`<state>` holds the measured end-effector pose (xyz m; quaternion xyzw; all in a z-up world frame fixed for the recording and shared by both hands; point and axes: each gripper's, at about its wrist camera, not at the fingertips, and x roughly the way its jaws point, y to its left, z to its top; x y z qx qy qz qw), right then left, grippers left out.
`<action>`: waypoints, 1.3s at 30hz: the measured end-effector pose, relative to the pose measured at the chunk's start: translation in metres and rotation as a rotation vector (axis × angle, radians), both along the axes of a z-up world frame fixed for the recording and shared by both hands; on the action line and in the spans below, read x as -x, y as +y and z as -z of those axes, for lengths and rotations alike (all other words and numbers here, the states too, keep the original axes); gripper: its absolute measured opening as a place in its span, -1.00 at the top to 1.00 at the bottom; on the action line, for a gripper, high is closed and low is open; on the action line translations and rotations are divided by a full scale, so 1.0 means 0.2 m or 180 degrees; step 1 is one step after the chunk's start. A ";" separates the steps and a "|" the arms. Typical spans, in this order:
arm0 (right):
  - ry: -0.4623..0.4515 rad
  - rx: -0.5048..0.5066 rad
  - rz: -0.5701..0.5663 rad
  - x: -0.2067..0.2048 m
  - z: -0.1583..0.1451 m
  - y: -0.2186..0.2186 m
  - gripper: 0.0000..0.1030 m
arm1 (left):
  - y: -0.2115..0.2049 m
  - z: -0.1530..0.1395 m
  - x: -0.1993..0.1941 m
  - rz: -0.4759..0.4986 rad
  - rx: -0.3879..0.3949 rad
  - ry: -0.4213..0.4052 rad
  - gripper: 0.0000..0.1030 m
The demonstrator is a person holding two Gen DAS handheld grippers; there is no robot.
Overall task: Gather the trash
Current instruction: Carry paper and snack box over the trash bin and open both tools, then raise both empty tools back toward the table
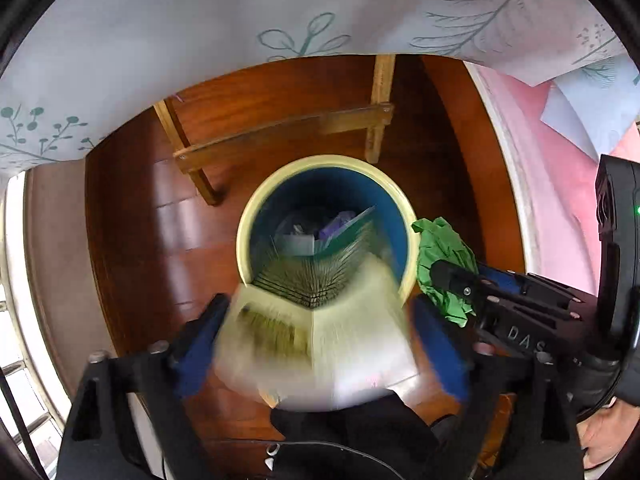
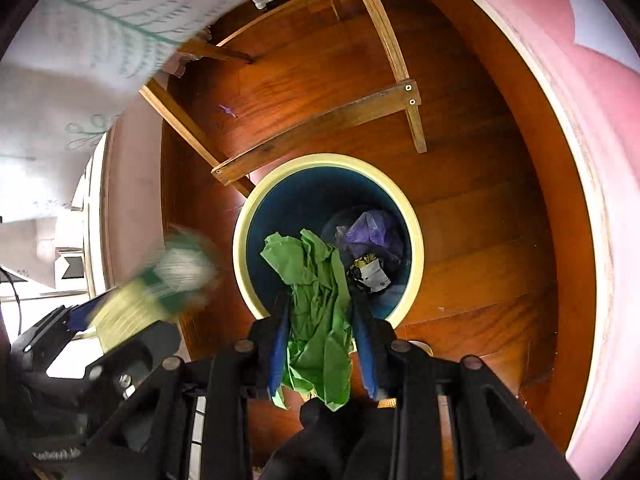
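Over the bin (image 1: 324, 216) on the wooden floor (image 1: 132, 240), both grippers hang with trash.
Left gripper (image 1: 320, 344) has its fingers wide around a blurred open booklet (image 1: 320, 336): light, floppy, best taken at the spine. Right gripper (image 2: 322, 348) holds crumpled green paper (image 2: 316, 308) between narrow fingers; it is soft, weightless, easily pinched mid-wad.

You see a glossy reddish-brown wooden plank floor (image 2: 460, 216), smooth, with bright reflections. Round bin (image 2: 416, 240): matt cream plastic rim, blue inner wall. Crumpled green paper (image 2: 320, 300): matt, sharply creased. Your right gripper (image 2: 324, 344): matt black plastic frame, blue pads, metal screw heads. Pale wooden frame (image 2: 320, 120): light sheen. White cloth with teal leaf print (image 1: 160, 40): matt.
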<state>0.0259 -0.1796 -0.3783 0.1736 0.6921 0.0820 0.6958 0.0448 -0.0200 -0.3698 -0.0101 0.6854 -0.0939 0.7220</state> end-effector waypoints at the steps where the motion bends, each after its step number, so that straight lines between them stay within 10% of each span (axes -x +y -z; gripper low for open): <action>1: 0.0007 0.0002 0.0002 0.00 0.01 0.00 0.41 | 0.02 0.00 0.00 -0.0005 -0.0004 -0.0032 -0.96; 12: -0.0121 -0.0030 0.0005 -0.08 -0.01 0.05 0.31 | 0.18 -0.11 0.01 -0.0419 -0.0050 -0.0252 -0.96; 17: -0.0259 0.0059 -0.0010 -0.12 -0.07 0.09 -0.16 | 0.24 -0.15 0.02 -0.0540 -0.0096 -0.0355 -0.96; 39: -0.0376 0.0042 -0.0229 -0.04 -0.64 0.08 -0.17 | 0.25 -0.83 0.10 -0.0725 -0.0068 -0.0775 -0.96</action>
